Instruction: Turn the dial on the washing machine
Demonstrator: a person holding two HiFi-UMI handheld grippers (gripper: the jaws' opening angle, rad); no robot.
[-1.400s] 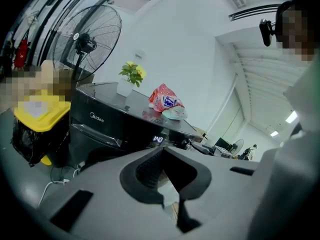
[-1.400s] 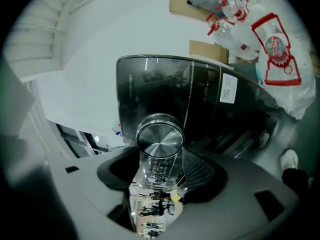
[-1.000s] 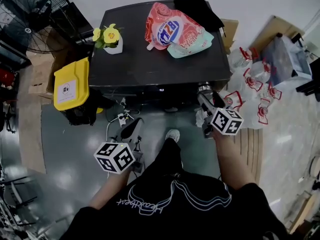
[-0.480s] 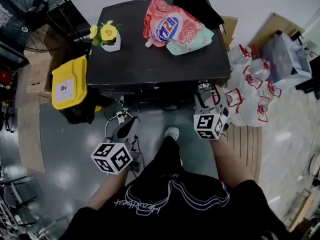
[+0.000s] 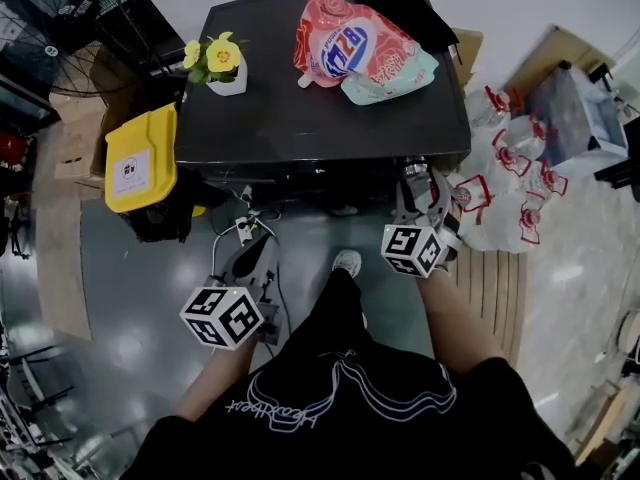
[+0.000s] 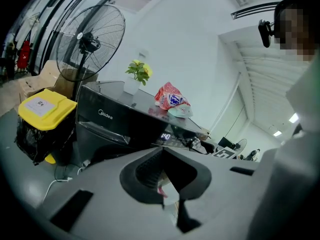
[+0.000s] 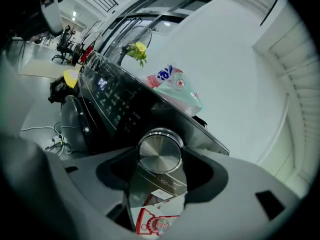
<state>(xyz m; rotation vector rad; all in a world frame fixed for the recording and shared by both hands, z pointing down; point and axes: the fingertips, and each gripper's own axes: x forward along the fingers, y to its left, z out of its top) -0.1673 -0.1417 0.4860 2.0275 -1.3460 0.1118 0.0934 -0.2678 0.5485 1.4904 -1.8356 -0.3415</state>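
As its jaws have just closed in, the right gripper [image 5: 418,180] clamps the round brushed-metal dial [image 7: 160,153] on the black washing machine [image 5: 330,118]; the left gripper [image 5: 258,253] hangs apart, jaws together.

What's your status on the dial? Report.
Right claw just been closing onto dial, pads on its sides. Left claw shut, empty, held low. Nothing blocking the dial.

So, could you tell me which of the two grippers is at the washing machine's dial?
The right gripper: its fingers have just been closing and grip the silver dial. The left gripper hangs back from the washing machine, fingers together, empty.
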